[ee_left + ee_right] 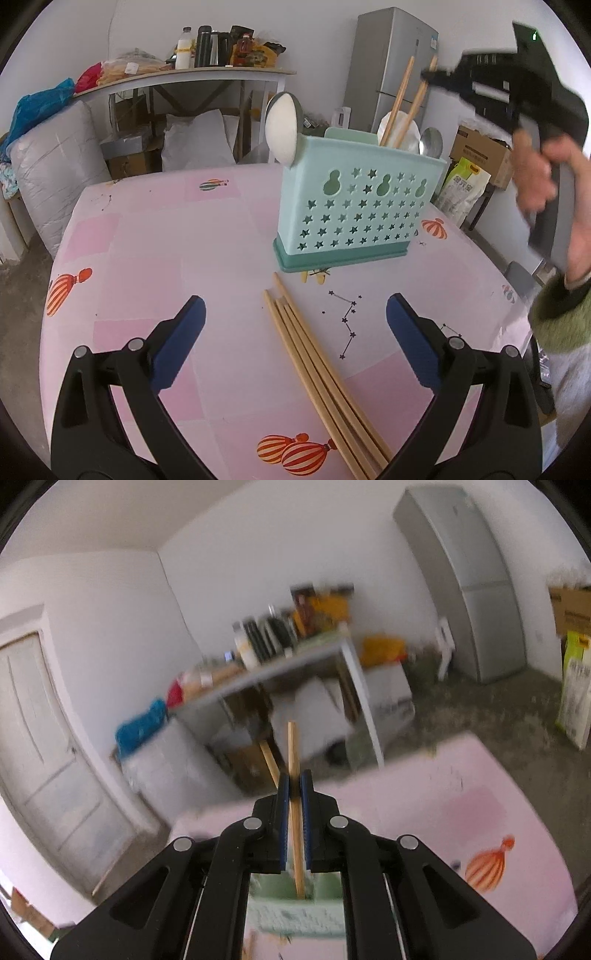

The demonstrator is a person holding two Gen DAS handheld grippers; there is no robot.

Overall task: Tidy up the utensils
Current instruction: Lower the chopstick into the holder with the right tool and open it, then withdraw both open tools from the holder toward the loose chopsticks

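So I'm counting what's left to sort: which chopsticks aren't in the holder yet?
The bundle of chopsticks lying flat on the table before the teal holder; the others stand upright inside it.

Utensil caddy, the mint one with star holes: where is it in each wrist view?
Left wrist: caddy stands right of centre on the pink tablecloth, beyond the loose chopsticks.
Right wrist: only its top shows, bottom centre, under the right gripper, which is shut on chopsticks.
Shared landmark: grey fridge, upper right in both.
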